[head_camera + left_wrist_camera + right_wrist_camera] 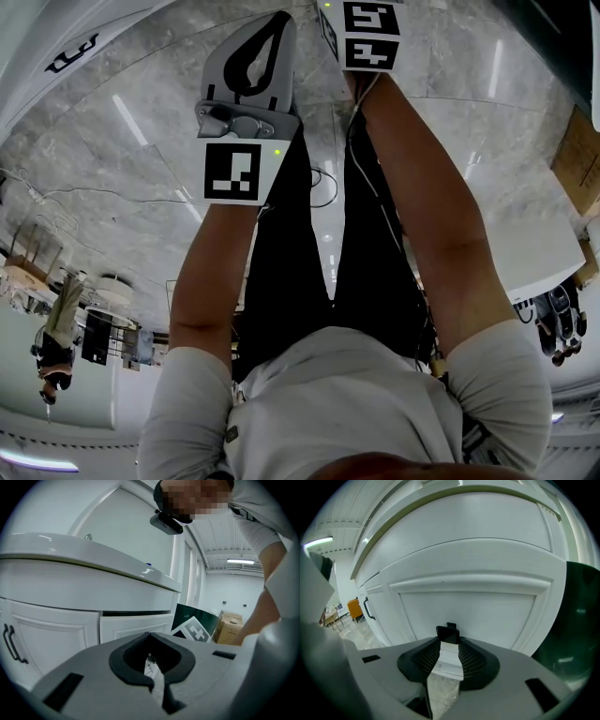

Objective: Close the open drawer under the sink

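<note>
The white drawer front point(468, 616) under the sink fills the right gripper view. Its small black handle point(449, 633) sits between the pads of my right gripper point(449, 638), which is shut on it. In the left gripper view the same drawer point(136, 629) stands slightly out from the vanity, with a dark gap point(136, 613) above it under the sink counter point(93, 557). My left gripper point(150, 638) hangs in front of the vanity, shut and empty. In the head view the left gripper point(277, 22) shows at top left, and only the right gripper's marker cube point(370, 34) is in frame.
A cabinet door with a black bar handle point(11, 644) is left of the drawer. A dark green panel point(576, 620) stands right of the vanity, and a cardboard box point(229, 626) sits farther off. The person's legs point(309, 244) stand on a marble floor point(122, 159).
</note>
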Demonstrator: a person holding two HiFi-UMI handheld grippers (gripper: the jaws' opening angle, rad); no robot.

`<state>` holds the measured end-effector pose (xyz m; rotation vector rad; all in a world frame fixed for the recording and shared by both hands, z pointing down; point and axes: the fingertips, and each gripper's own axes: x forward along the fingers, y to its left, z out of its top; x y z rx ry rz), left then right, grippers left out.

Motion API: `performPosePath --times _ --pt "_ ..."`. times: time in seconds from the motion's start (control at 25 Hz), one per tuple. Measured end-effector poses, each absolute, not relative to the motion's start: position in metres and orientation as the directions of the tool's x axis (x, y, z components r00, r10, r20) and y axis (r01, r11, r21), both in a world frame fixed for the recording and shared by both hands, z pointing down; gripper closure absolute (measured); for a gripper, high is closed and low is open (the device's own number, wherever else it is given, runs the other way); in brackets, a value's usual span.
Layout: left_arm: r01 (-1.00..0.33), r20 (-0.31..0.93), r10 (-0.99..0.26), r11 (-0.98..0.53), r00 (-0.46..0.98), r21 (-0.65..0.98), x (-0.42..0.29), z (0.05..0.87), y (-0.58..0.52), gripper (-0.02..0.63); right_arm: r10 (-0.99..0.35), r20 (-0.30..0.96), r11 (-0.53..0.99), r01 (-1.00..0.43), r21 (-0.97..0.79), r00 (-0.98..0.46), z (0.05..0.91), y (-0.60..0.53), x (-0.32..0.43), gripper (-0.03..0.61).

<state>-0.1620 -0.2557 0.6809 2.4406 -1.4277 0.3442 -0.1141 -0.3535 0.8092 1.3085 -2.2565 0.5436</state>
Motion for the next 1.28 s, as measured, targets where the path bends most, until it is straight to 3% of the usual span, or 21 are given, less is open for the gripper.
performPosePath --times 0.56,0.84,1.28 --pt "-0.88 0.341 -0.812 -0.457 0.473 0.134 -0.17 0.679 -0.272 0.604 -0.712 0.558 0.465 -0.882 -0.079 -0.426 0.8 -0.379 -0.119 0.433" --pt "-0.882 0.335 -0.818 -0.457 0.467 0.112 -0.171 0.662 -0.269 0.604 -0.692 0.572 0.475 -0.874 -0.1 -0.442 0.798 -0.36 -0.116 0.387" --pt "-0.9 0.336 -0.836 -0.416 0.434 0.129 -0.16 0.575 -0.243 0.604 -0.692 0.539 0.525 -0.847 -0.08 -0.48 0.682 -0.299 -0.082 0.383"
